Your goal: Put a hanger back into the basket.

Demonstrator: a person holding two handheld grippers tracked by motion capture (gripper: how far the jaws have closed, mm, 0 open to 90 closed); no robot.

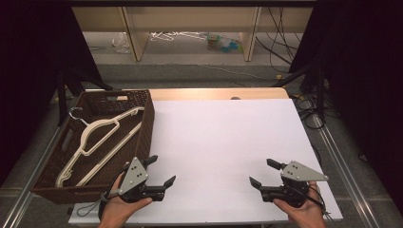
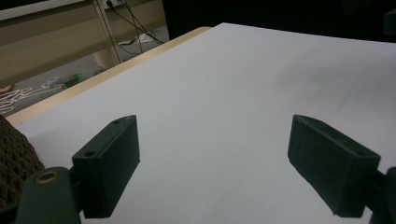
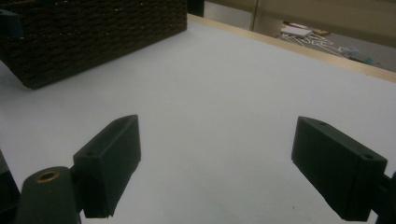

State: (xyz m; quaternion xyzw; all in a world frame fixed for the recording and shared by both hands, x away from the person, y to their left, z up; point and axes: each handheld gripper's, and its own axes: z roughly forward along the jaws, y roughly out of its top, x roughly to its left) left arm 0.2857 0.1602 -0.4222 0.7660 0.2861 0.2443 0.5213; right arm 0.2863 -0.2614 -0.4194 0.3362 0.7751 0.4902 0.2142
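Note:
A dark brown wicker basket (image 1: 145,124) stands at the table's left side and holds cream plastic hangers (image 1: 102,137). Just right of the basket's near corner, my left gripper (image 1: 160,171) rests low over the white table top (image 1: 223,137), open, with nothing between its jaws. In the left gripper view the two black jaws stand wide apart over bare white surface, left gripper (image 2: 212,163). Near the front right edge my right gripper (image 1: 262,172) is open too and holds nothing. Its own view, right gripper (image 3: 215,163), faces the basket (image 3: 93,32) across the table.
The table's wooden far edge (image 1: 218,93) borders a floor with cables, loose hangers and shelf legs. Dark curtains close off both sides. A metal rail (image 1: 342,166) runs along the table's right side.

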